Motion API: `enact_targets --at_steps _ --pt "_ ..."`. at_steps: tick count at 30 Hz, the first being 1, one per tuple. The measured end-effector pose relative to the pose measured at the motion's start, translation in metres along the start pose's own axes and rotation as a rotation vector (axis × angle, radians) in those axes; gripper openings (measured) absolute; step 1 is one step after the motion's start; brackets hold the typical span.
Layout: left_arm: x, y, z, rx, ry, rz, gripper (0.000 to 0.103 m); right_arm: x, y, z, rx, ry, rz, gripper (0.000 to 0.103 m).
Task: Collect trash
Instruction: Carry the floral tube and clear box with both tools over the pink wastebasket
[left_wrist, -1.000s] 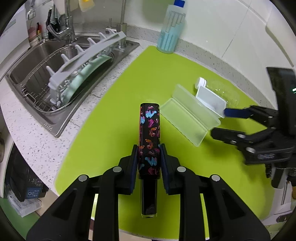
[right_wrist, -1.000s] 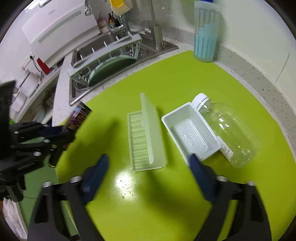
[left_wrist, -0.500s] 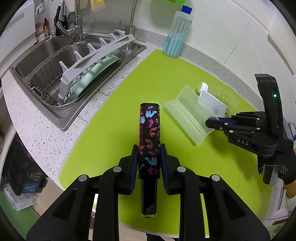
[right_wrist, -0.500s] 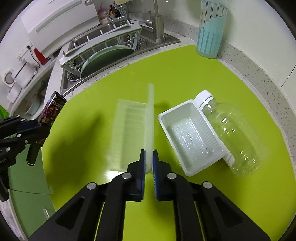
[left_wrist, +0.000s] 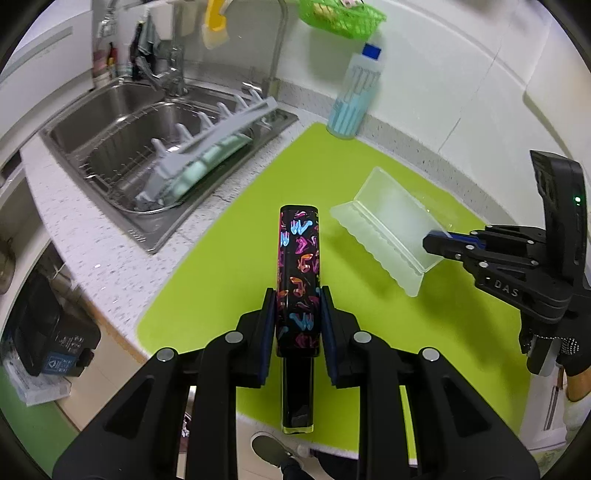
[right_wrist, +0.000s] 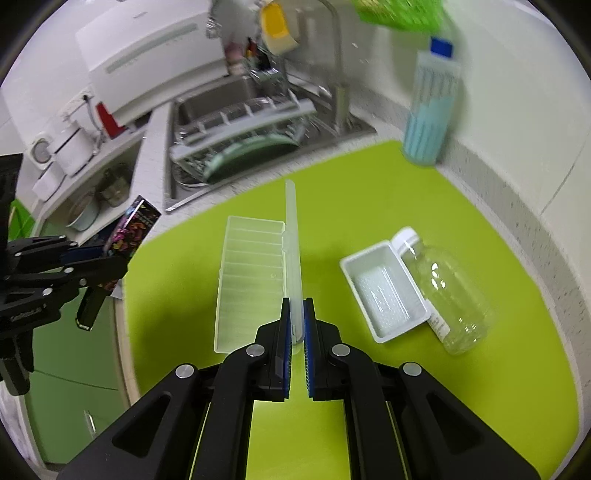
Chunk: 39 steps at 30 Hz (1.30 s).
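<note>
Now my left claw (left_wrist: 297, 314) clamped on patterned box (left_wrist: 298, 266), right claw (right_wrist: 296, 332) pinching clear case (right_wrist: 258, 280) lid, tray (right_wrist: 384, 291) and bottle (right_wrist: 447, 288) on green mat (right_wrist: 369, 192).

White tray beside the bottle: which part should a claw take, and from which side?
Grip the white tray by its long rim wall on the side facing the clear box, coming down from above. It lies open side up with thin raised walls a claw can pinch. The bottle lies against the other long wall, so that side looks blocked, while the mat is bare on the box side.
</note>
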<state>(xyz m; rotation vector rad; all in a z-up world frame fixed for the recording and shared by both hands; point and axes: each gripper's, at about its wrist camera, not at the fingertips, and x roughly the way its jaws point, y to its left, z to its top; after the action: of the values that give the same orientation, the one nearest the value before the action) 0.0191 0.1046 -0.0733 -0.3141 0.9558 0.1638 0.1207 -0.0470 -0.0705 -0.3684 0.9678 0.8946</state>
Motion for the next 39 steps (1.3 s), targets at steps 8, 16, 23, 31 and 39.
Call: enact_targets --at_steps 8,16,23,31,39 --pt "-0.06 0.022 -0.032 -0.09 -0.065 0.093 0.023 -0.024 0.047 0.013 -0.116 -0.054 0.079 0.005" --pt "-0.121 0.068 -0.082 -0.216 -0.115 0.197 0.023 -0.03 0.132 0.026 -0.262 -0.077 0.195 0.005" --pt "-0.185 0.116 -0.143 -0.323 -0.157 0.294 0.023 -0.033 0.223 0.028 -0.369 -0.08 0.29 0.005" --pt "-0.244 0.163 -0.211 -0.438 -0.169 0.388 0.023 -0.029 0.315 0.028 -0.473 -0.08 0.391 0.005" --pt "-0.253 0.194 -0.265 -0.543 -0.162 0.45 0.023 -0.002 0.385 0.008 -0.577 -0.03 0.487 0.005"
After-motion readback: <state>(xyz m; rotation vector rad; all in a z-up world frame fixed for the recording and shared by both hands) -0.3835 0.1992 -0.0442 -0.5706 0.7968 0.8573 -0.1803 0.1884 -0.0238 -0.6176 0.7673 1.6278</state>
